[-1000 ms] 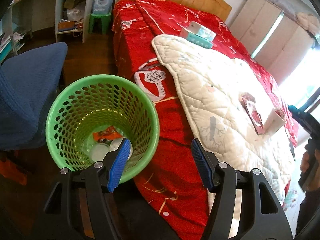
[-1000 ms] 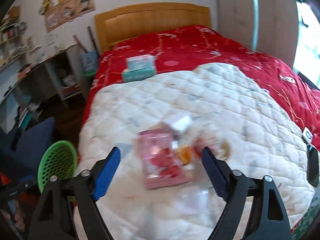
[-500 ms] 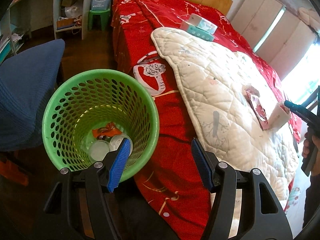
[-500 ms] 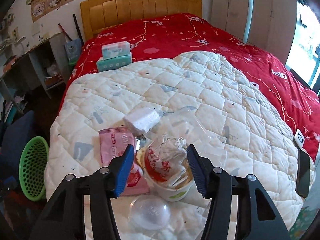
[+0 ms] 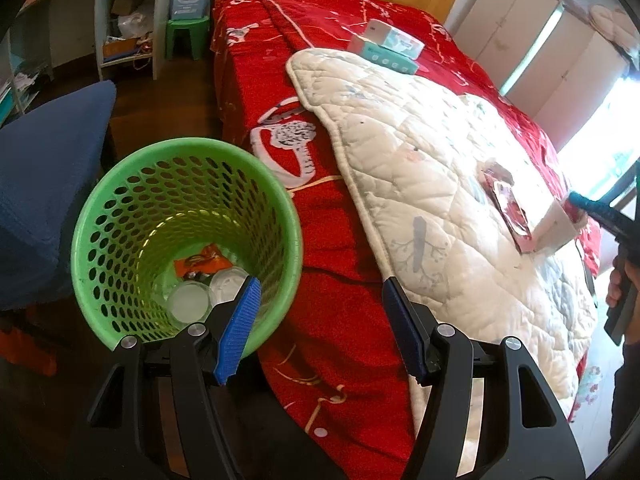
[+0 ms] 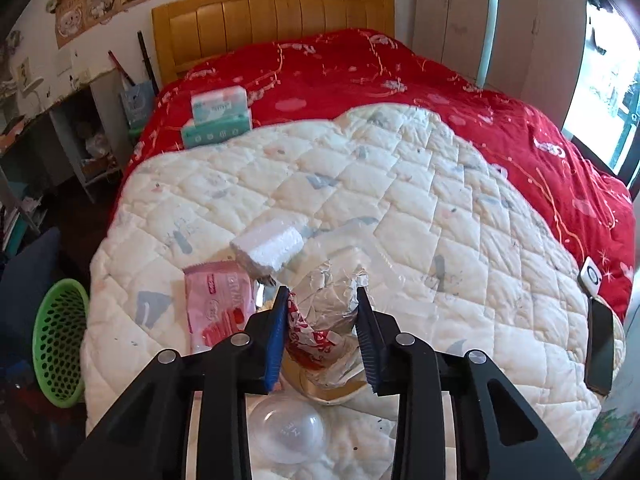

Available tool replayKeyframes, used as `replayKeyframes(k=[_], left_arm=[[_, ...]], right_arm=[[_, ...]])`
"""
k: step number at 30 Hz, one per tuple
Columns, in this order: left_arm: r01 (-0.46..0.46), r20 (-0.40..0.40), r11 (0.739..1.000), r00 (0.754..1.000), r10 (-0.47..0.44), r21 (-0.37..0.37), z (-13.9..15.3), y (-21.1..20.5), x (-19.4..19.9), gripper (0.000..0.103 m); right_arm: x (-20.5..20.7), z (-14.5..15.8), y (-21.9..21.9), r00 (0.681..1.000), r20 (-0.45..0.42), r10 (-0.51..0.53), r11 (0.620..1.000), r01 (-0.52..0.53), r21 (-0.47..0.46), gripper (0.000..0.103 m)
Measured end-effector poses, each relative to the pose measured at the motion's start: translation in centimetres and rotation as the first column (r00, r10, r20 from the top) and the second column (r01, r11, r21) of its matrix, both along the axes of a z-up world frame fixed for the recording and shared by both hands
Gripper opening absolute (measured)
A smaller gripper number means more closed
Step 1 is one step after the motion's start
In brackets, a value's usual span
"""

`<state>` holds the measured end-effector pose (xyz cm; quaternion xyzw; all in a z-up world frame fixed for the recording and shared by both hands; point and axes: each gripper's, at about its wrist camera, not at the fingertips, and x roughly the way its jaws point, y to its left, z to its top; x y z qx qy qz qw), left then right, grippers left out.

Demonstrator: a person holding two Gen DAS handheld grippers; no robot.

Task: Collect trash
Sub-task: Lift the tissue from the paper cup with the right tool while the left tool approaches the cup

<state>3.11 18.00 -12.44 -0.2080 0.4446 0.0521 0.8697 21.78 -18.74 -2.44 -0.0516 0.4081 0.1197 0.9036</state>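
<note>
My right gripper (image 6: 322,308) has just been closing, and its blue pads now pinch the crumpled foil wrapper (image 6: 326,320) at bottom centre of the right view, on the white quilt (image 6: 360,184). Touching the wrapper underneath is a paper cup (image 6: 340,390); a pink packet (image 6: 218,304) lies just left, a foam block (image 6: 268,246) above it, a clear lid (image 6: 286,428) below. My left gripper (image 5: 320,320) hangs spread, holding nothing, beside the green basket (image 5: 120,208) at lower left of its view.
</note>
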Motion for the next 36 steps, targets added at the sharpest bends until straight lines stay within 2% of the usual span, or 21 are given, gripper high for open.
replayKeyframes(k=[10,17,20,26,30,36], left_arm=[[0.113,0.020,0.994,0.993,-0.113,0.002,0.8,-4.3,2.0,0.063],[0.248,0.052,0.969,0.968,-0.248,0.003,1.8,-9.6,5.0,0.065],[0.316,0.073,0.949,0.946,-0.316,0.012,2.4,-12.5,6.3,0.069],[0.470,0.115,0.882,0.875,-0.470,0.033,3.5,-19.1,9.0,0.075],[0.537,0.122,0.843,0.836,-0.535,0.018,3.5,-22.4,11.1,0.075],[0.612,0.126,0.789,0.780,-0.614,0.054,3.4,-27.3,14.3,0.078]], right_arm=[[-2.5,4.6,-2.3,0.997,0.076,0.008,0.998,-0.013,0.064,0.031],[-4.4,5.7,-4.3,0.996,0.095,-0.001,0.997,-0.006,0.071,0.031],[-5.2,5.8,-5.4,0.995,0.101,-0.011,0.997,0.003,0.080,0.031],[-6.2,5.8,-7.9,0.994,0.102,-0.036,0.995,0.026,0.100,0.031],[-6.5,5.6,-9.4,0.994,0.098,-0.054,0.993,0.043,0.112,0.031],[-6.9,5.0,-11.1,0.994,0.090,-0.068,0.990,0.057,0.128,0.031]])
